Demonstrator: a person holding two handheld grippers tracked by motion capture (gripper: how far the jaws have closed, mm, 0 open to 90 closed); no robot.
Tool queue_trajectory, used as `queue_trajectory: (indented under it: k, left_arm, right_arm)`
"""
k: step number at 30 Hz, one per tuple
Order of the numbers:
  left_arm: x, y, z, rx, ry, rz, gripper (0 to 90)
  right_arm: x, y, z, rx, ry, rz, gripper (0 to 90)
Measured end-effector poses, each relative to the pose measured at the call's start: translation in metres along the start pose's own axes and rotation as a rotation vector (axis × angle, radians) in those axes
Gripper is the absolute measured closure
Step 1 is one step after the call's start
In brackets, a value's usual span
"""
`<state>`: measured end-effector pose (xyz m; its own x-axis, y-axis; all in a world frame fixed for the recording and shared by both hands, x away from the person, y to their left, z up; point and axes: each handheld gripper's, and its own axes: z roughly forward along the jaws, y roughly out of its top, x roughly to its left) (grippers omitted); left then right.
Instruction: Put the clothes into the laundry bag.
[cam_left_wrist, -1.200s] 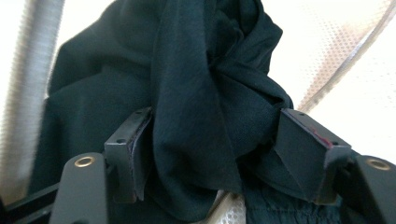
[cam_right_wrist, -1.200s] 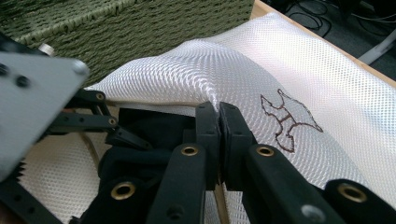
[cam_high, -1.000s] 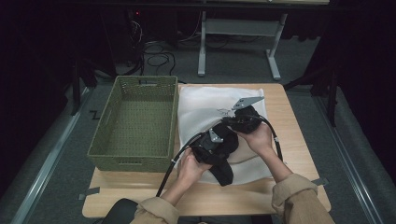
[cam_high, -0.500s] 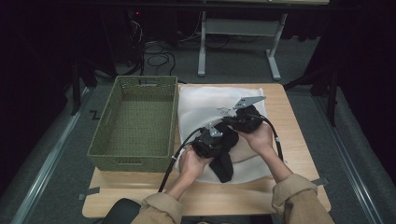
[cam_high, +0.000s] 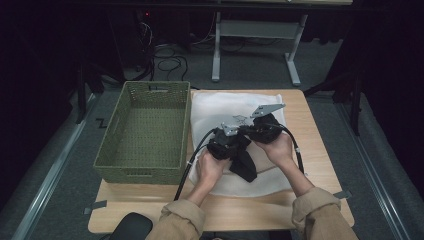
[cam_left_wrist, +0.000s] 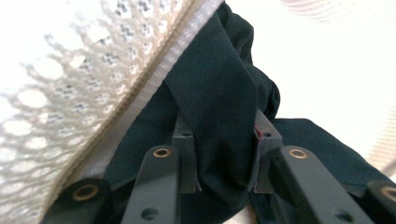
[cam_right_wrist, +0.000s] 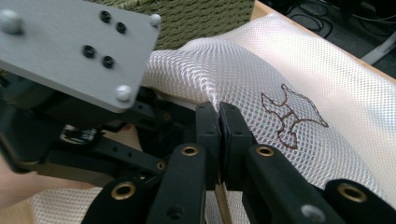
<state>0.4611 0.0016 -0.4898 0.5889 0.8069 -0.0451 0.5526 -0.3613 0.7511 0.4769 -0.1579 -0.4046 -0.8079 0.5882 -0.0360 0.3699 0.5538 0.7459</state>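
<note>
Two hand-held grippers: left (cam_left_wrist: 223, 179) clamps dark cloth (cam_left_wrist: 219, 107); right (cam_right_wrist: 218, 140) pinches mesh bag (cam_right_wrist: 289, 70).

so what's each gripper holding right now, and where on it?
Left gripper pinches a fold of the dark cloth garment beside the bag's zipper. Right gripper clamps the edge of the white mesh laundry bag.

A desk (cam_high: 320, 150) carries a woven basket (cam_high: 145, 132) at 9 o'clock and a mesh bag (cam_high: 220, 107) beside it at the centre, the two touching along one edge. Both grippers meet over the bag's middle: the left gripper (cam_high: 225, 145) sits at 9 o'clock of the right gripper (cam_high: 260, 131). A dark cloth (cam_high: 245, 162) lies on the bag at 6 o'clock of the grippers, part of it between the left fingers (cam_left_wrist: 187, 154). A table frame (cam_high: 255, 35) stands on the floor at 12 o'clock, beyond the desk.
</note>
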Motion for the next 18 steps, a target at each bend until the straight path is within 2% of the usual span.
queue_trajectory:
  k: [1,4,10,18]
  left_arm:
    - [0.000,0.000,0.002,0.005,-0.007,-0.004,66.4]
    - [-0.003,-0.002,0.000,0.011,-0.015,0.021,59.3]
    - [-0.008,-0.011,-0.014,0.021,-0.031,0.033,42.2]
    - [-0.023,-0.029,-0.029,0.064,-0.065,0.075,39.7]
  right_arm:
    - [0.000,0.000,0.001,0.005,0.001,0.002,88.8]
    - [-0.001,-0.001,0.002,0.005,0.000,0.004,88.8]
    - [-0.001,-0.001,0.002,-0.008,0.001,0.004,88.8]
    - [-0.002,-0.001,0.002,-0.004,-0.004,0.004,88.7]
